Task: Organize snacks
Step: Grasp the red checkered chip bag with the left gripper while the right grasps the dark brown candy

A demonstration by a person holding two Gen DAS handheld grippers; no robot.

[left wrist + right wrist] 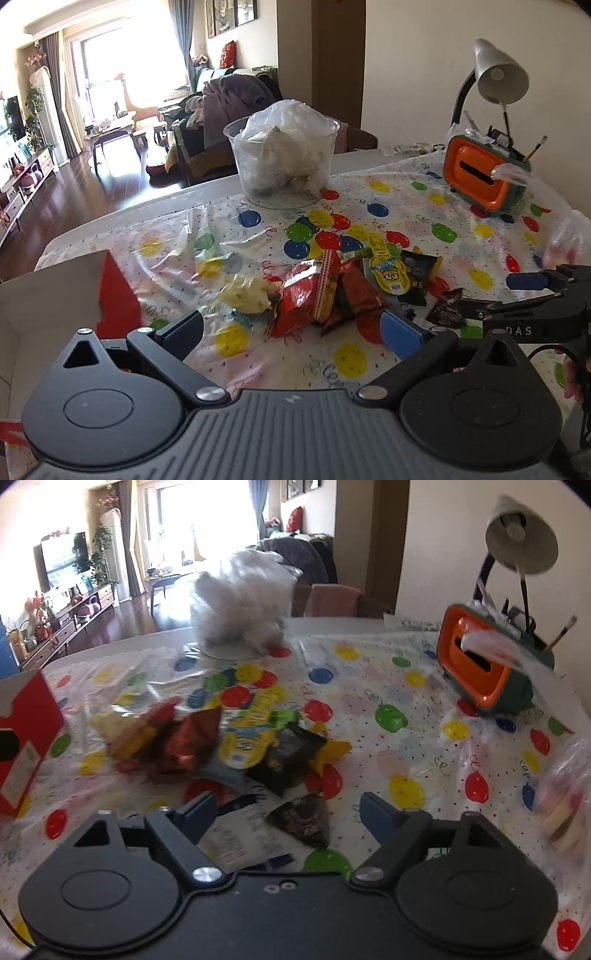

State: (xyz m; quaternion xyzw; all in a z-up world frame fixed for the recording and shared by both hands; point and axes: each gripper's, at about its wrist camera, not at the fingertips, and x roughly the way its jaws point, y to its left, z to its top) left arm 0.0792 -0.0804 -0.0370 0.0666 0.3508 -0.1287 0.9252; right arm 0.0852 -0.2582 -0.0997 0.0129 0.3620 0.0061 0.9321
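We hover both grippers, left (291,330) and right (286,812), jaws open and empty. The dark triangular packet (303,823) looks light, crinkly and slippery; we judge its sealed edge the best hold.

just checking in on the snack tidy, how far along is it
Barely started. Done: nothing visibly sorted; the snack pile still lies loose on the balloon tablecloth. In hand: nothing; the left gripper and right gripper are both open, and a small dark packet lies between the right one's fingers, ungripped. Left: moving every snack, perhaps into the red box.
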